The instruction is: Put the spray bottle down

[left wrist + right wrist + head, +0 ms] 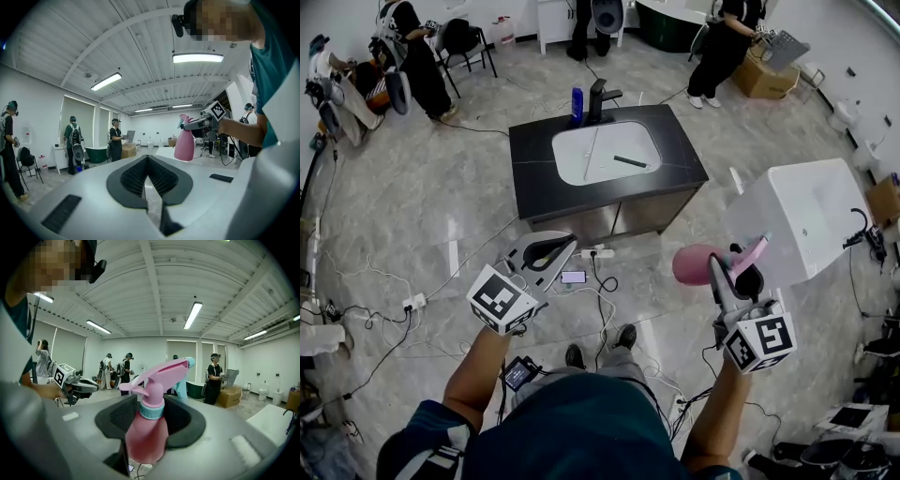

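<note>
pink spray bottle [146, 434] stands gripped in the right tool [733, 277].

Surface [534, 150] of the sink cabinet straight ahead, mid-floor. Basin [572, 155] sunk in its middle. Faucet [600, 98] at the far edge, bottle [577, 105] just left of it. Power strip [598, 252] and phone [574, 277] on the floor before the cabinet. Tub [797, 225] to the right, well apart. Spray bottle [698, 263] between the right gripper's [722, 270] fingers, left of the tub. Cardboard box [759, 80] far behind, right.
</note>
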A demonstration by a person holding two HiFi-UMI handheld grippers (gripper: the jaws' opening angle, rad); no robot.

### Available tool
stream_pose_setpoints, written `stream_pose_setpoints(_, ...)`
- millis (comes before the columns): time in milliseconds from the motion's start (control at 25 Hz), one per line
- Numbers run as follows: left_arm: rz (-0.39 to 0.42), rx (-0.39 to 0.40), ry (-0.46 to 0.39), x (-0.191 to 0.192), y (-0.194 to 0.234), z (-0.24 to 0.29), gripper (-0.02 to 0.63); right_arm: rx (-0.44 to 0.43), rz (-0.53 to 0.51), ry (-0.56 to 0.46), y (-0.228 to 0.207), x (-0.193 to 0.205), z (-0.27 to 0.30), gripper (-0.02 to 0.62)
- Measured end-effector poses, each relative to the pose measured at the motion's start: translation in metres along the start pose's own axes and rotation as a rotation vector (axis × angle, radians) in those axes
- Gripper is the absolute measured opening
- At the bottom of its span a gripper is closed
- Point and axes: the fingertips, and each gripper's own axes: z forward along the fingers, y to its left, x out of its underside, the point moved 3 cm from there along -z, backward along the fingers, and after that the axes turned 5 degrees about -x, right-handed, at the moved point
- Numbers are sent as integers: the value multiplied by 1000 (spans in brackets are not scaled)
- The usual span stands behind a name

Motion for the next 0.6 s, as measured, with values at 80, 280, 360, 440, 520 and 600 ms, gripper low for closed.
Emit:
stream_pose_setpoints(80, 0, -12, 6, -1, 1, 11, 5, -10, 2, 2, -16, 3, 8, 184)
stream_pose_setpoints(280, -2, -55, 16, -4, 4, 47, 3, -50, 7, 1, -61, 6, 29, 183)
stream_pose_setpoints(360, -5, -70, 13, -8, 3, 64, 4, -69, 9, 3, -80, 7, 37, 183)
stream_pose_setpoints(440, -7, -87, 13, -10, 0, 82, 3, -91, 6, 3, -100, 7, 45, 183)
stream_pose_setpoints(520, -6, -107, 16, -12, -2, 99, 3, -114, 4, -1, -119, 6, 53, 182)
stream_pose_setpoints(600, -6, -130, 19, -15, -5, 115, 3, -139, 7, -4, -136, 6, 59, 181)
